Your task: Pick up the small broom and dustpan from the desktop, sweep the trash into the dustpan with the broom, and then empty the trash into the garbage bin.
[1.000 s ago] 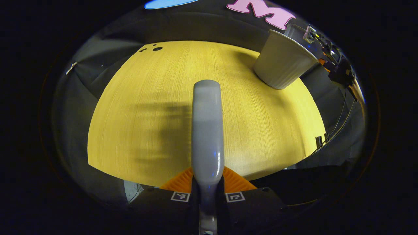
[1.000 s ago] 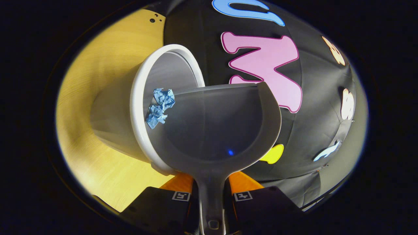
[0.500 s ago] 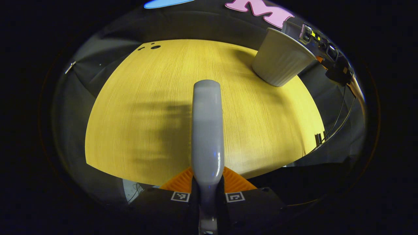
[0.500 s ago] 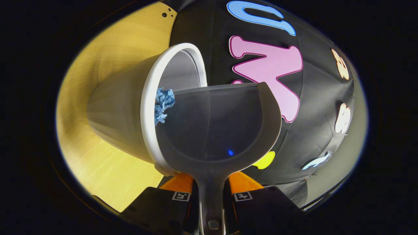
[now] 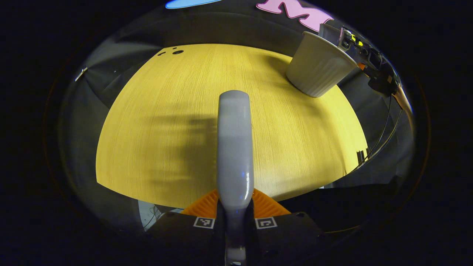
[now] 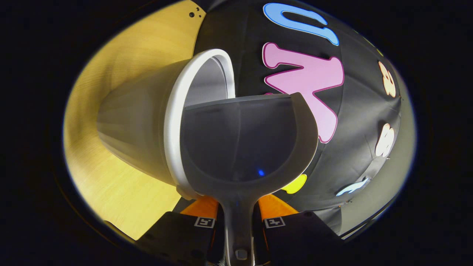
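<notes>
Tipping the dustpan (image 6: 244,140) over the garbage bin (image 6: 177,122).
My right claw (image 6: 238,221) is clamping its handle; I'm keeping the lip inside the rim.

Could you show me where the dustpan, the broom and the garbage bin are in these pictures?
dustpan (image 6: 240,140): right gripper view, on the inside of its scoop.
broom (image 5: 234,147): left gripper view, on the middle of its grey handle.
garbage bin (image 5: 314,72): left gripper view, on its ribbed outer wall.

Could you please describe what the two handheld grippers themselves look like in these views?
Each gripper, left gripper and right gripper, has a dark blocky body bearing two small square black-and-white markers. In the left gripper view, the right one's far end shows dark housing with thin black cables trailing down.
</notes>
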A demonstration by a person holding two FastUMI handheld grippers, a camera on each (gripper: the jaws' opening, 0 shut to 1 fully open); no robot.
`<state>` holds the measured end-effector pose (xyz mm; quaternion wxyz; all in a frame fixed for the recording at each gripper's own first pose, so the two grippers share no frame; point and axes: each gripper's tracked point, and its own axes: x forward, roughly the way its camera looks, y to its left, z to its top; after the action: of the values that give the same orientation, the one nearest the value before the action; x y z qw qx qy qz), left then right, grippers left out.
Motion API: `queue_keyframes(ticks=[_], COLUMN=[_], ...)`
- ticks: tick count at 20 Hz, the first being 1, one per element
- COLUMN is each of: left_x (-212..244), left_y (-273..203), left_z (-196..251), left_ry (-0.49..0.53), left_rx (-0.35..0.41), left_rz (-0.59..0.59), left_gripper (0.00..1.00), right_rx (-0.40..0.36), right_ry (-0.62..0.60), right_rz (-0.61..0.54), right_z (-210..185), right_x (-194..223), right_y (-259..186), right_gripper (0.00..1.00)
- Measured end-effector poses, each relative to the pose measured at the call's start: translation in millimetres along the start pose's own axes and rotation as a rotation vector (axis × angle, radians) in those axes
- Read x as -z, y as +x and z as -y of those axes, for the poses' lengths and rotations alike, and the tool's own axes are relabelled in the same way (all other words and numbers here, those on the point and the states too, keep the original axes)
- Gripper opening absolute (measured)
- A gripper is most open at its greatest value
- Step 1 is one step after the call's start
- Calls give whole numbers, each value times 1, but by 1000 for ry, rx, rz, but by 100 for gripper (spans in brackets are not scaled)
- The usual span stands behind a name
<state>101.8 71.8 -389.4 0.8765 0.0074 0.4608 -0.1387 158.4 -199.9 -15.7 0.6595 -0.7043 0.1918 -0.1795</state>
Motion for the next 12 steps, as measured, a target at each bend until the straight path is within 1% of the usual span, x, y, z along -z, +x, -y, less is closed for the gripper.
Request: queue_keyframes(ticks=[1,2,3,7,8,9,10,11,12], left_x=[-1,1,-1,-21,-26,-30,-36,-44,-51], left_y=[0,-2,-5,-15,-18,-23,-29,-34,-37], left_z=[-1,-2,-1,4,6,8,10,10,9], left_ry=[0,-2,-7,-17,-12,-14,-17,-18,-17], left_rx=[-3,-7,-5,2,2,4,5,2,-7], left_rz=[1,0,8,44,57,71,89,108,125], left_gripper=[25,29,25,25,22,25,29,25,25], right_rx=[-13,-32,-55,-179,-208,-238,-275,-306,-326], right_ry=[22,53,101,335,381,425,478,546,605], right_rz=[-7,-18,-28,-53,-58,-62,-60,-49,-41], right_z=[0,-2,-4,-10,-11,-10,-8,-6,-1], right_x=[1,3,4,3,2,0,-2,-8,-13], right_y=[1,2,2,3,2,1,-3,-6,-12], right_gripper=[33,33,34,34,34,33,39,39,34])
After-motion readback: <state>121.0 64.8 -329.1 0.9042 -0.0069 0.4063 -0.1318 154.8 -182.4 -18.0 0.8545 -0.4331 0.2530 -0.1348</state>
